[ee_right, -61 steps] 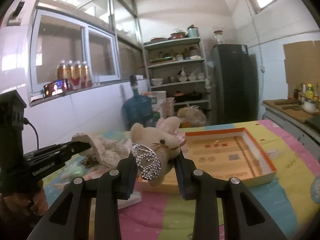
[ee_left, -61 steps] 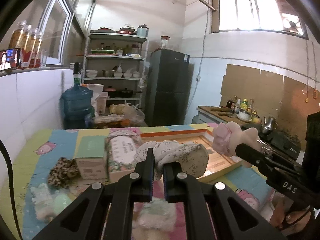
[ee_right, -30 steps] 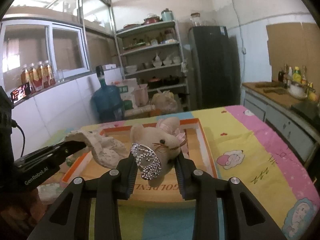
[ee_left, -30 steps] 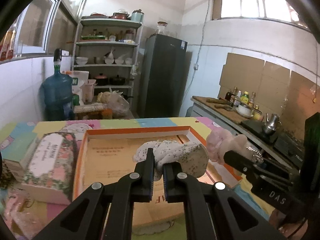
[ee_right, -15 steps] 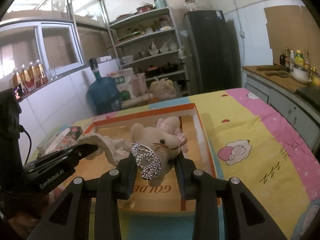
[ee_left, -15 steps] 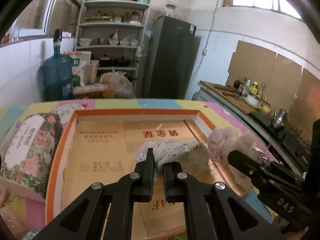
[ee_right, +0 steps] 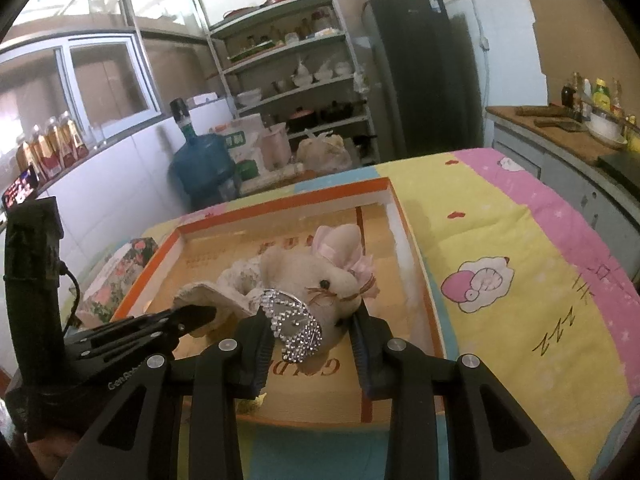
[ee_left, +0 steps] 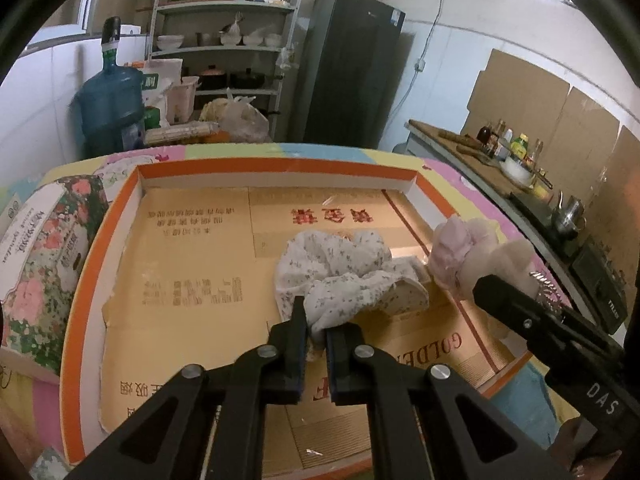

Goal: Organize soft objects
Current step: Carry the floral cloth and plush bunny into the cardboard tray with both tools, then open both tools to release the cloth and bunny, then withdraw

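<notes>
Both grippers are over the shallow orange-rimmed box (ee_left: 100, 248), each carrying one soft item. Step in hand, by my reading: set both items down inside the box.

Left gripper (ee_left: 316, 332): jaws nearly together, pinching a fold of the flowered cloth (ee_left: 340, 272). The bulk of the cloth hangs forward of the fingertips, low over the cardboard floor, right of centre. Whether it touches the floor I cannot tell.

Right gripper (ee_right: 316, 328): jaws clamped on the body of the plush mouse (ee_right: 320, 276), which has a pink bow at its ear and a sparkly ornament (ee_right: 294, 328) hanging in front. The mouse is above the box's right half, just beside the cloth.

Notes for doing this well:
- Lower until each item rests on the cardboard before letting go; a soft thing dropped from height can roll or flop onto the rim.
- The two items sit close together. Release one first, or ease the hands apart, so the cloth does not end up bunched under the mouse.
- Keep the mouse clear of the right wall of the box.
- Open the left jaws fully, since thin fabric may cling to the pads, and lift straight up.
- The sparkly ornament could snag on a finger; watch it on withdrawal.

The flowered tissue pack (ee_left: 44, 248) lies outside the box, against its left wall.
</notes>
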Demonstrator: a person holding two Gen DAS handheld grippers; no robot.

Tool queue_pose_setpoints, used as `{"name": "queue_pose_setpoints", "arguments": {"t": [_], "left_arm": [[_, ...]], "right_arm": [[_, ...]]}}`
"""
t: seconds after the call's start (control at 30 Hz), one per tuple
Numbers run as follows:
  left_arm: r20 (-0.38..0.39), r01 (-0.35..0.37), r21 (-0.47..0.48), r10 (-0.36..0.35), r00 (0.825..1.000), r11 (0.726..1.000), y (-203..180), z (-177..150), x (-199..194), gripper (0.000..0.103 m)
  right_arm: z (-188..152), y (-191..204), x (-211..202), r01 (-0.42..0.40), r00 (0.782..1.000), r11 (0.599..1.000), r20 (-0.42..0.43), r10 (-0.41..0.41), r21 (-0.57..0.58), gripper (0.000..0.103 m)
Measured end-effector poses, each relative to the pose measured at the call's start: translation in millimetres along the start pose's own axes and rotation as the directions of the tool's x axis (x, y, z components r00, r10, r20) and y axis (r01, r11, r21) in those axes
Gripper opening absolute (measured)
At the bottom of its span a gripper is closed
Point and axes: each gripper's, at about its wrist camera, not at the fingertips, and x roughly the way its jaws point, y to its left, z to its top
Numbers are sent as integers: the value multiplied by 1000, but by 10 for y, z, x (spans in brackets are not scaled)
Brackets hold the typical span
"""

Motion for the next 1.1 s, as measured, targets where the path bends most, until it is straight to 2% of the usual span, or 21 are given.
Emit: {"name": "queue_pose_setpoints", "arguments": {"t": [0.1,0.17,0.23,0.33,0.47,0.53,0.63,0.77,1.0,1.1], "left_arm": [[-7,6,8,-6,1000,1000,-11,-9,3,27],[-6,7,13,-7,1000,1000,-21,-14,-7,45],[-4,4,13,-4,1000,1000,-23,-18,-22,54],[17,-18,19,17,1000,1000,-42,-19,-74,56],[64,-52,40,49,997,998,-67,-23,-197,70],[88,-64,52,59,994,997,-83,-23,-261,74],[105,-66,69,58,993,995,-91,-36,-337,79],[93,-30,66,24,995,997,-58,-72,-399,80],[114,61,27,-64,991,998,68,-194,-630,81],[148,97,30,-100,984,995,128,-230,-836,81]], "right_arm": [[-8,-13,17,-6,1000,1000,-15,6,5,38],[-12,-30,30,-16,1000,1000,-25,17,14,39],[-18,-43,41,-26,999,999,-31,27,23,40],[-29,-54,27,-36,999,999,-28,37,28,45],[-43,-12,-30,-40,999,999,-9,40,10,57],[-48,9,-65,-41,999,999,3,41,5,58],[-52,41,-126,-35,999,999,19,35,1,58],[-71,90,-244,-30,999,1000,45,30,-5,58],[-146,224,-556,-31,992,1000,124,31,-3,58],[-226,331,-715,-18,986,1000,164,20,-13,58]]}}
